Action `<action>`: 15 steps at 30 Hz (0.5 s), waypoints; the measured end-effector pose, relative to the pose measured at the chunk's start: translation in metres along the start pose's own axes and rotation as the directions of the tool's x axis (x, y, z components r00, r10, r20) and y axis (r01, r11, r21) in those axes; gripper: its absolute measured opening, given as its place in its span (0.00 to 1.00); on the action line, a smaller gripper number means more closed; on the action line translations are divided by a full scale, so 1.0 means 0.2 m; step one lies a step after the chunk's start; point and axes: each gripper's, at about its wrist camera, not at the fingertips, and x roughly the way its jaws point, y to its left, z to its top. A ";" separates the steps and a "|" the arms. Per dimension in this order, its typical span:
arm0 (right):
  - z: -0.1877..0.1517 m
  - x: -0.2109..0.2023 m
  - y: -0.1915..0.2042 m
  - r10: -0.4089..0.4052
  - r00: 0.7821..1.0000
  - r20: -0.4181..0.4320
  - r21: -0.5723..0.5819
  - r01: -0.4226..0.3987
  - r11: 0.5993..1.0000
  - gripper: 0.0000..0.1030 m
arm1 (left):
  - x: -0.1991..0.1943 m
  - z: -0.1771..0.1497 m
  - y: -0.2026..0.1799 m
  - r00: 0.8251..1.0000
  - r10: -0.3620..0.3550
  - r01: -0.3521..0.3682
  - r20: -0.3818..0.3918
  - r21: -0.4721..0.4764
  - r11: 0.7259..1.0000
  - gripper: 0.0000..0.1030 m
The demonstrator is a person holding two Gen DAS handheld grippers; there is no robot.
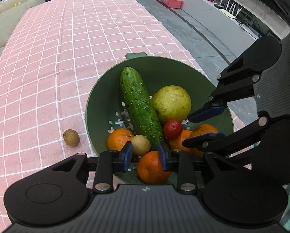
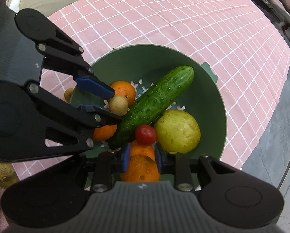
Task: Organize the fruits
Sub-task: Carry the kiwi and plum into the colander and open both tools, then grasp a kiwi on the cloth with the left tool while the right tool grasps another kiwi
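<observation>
1. Left gripper (image 1: 145, 155) spread above the green bowl (image 1: 183, 68), holding nothing.
2. Right gripper (image 2: 141, 155) likewise spread, empty.
3. Inside the bowl: cucumber (image 1: 139, 106), pear (image 1: 172, 102), tomato (image 1: 172, 128), oranges (image 1: 119, 138).
4. Small brown fruit (image 1: 71, 137) alone on pink checked cloth (image 1: 67, 58) beside the bowl.

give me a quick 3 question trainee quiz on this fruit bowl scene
1. True or false: the cucumber lies inside the green bowl.
2. Which item sits on the tablecloth outside the bowl?
A. small red fruit
B. small brown fruit
C. yellow-green fruit
3. Fill in: the left claw is ____ and holds nothing.

Key:
1. true
2. B
3. open
</observation>
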 end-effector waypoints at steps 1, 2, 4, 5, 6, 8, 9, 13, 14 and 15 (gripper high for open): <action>0.00 -0.02 0.01 -0.004 1.000 0.000 -0.002 0.004 1.000 0.28 | -0.01 0.00 0.00 1.000 0.003 -0.003 0.003 0.004 1.000 0.37; 0.00 -0.02 0.01 -0.007 1.000 0.002 -0.003 0.007 1.000 0.35 | -0.02 -0.01 -0.01 1.000 0.005 -0.006 0.009 0.008 1.000 0.38; -0.01 -0.04 0.02 -0.014 1.000 0.010 -0.004 0.014 1.000 0.39 | -0.05 -0.01 -0.01 1.000 0.010 -0.010 0.025 0.015 1.000 0.42; -0.01 -0.05 0.02 -0.014 1.000 0.012 -0.003 0.014 1.000 0.39 | -0.06 -0.01 -0.01 0.999 0.012 -0.013 0.033 0.018 1.000 0.42; -0.01 -0.07 0.02 -0.015 1.000 0.016 -0.002 0.015 1.000 0.40 | -0.08 -0.01 -0.02 0.999 0.015 -0.016 0.039 0.021 1.000 0.44; -0.01 -0.09 0.02 -0.021 0.999 0.025 -0.002 0.021 1.000 0.41 | -0.12 -0.01 -0.02 0.998 0.021 -0.022 0.056 0.025 0.999 0.45; -0.01 -0.11 0.03 -0.027 0.999 0.032 0.000 0.027 1.000 0.44 | -0.14 -0.01 -0.02 0.998 0.024 -0.026 0.065 0.026 0.999 0.45; -0.01 -0.18 0.04 -0.060 0.996 0.069 0.013 0.059 0.998 0.54 | -0.22 -0.01 -0.01 0.995 0.037 -0.040 0.092 0.028 0.999 0.45; 0.00 -0.20 0.05 -0.061 0.995 0.080 0.018 0.059 0.998 0.54 | -0.24 -0.02 0.00 0.994 0.038 -0.041 0.098 0.027 0.999 0.45; 0.00 -0.22 0.06 -0.060 0.994 0.090 0.023 0.058 0.998 0.54 | -0.27 -0.02 0.01 0.994 0.038 -0.041 0.104 0.026 0.999 0.45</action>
